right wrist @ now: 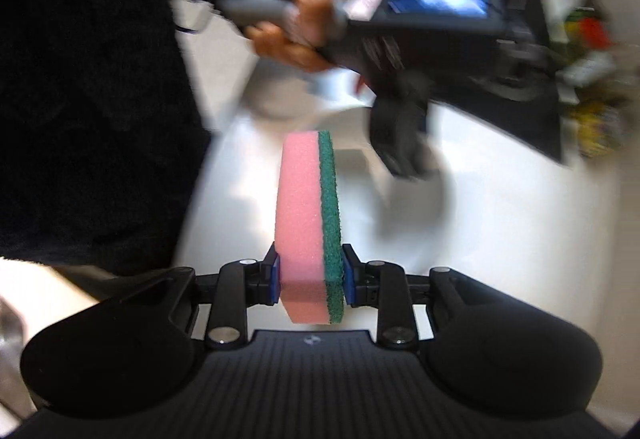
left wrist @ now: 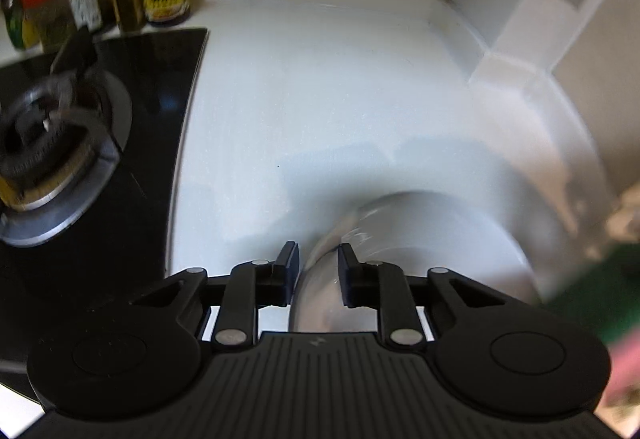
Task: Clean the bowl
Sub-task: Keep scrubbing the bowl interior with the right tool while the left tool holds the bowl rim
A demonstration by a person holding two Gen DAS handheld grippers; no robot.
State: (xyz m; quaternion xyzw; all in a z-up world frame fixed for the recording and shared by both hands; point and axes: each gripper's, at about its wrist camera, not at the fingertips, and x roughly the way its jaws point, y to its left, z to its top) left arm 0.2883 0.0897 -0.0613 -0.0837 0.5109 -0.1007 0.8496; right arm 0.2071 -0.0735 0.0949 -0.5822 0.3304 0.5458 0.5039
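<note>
Well, the left gripper (left wrist: pixel 319 266) has its jaws pinched on the rim of a steel bowl (left wrist: pixel 420 259) above the white counter (left wrist: pixel 320 99), though blur smears it. Beside it, the right gripper (right wrist: pixel 310 273) clamps a pink-and-green sponge (right wrist: pixel 308 215) on edge.

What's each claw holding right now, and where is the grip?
Right claw pinches the sponge across its near end, pink and green faces. Left claw straddles the bowl rim.

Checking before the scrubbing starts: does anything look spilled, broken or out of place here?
Nothing stands out. The left gripper holds the bowl by its rim, the right gripper clamps the sponge, and the countertop shows no spill. Motion blur hides fine detail.
</note>
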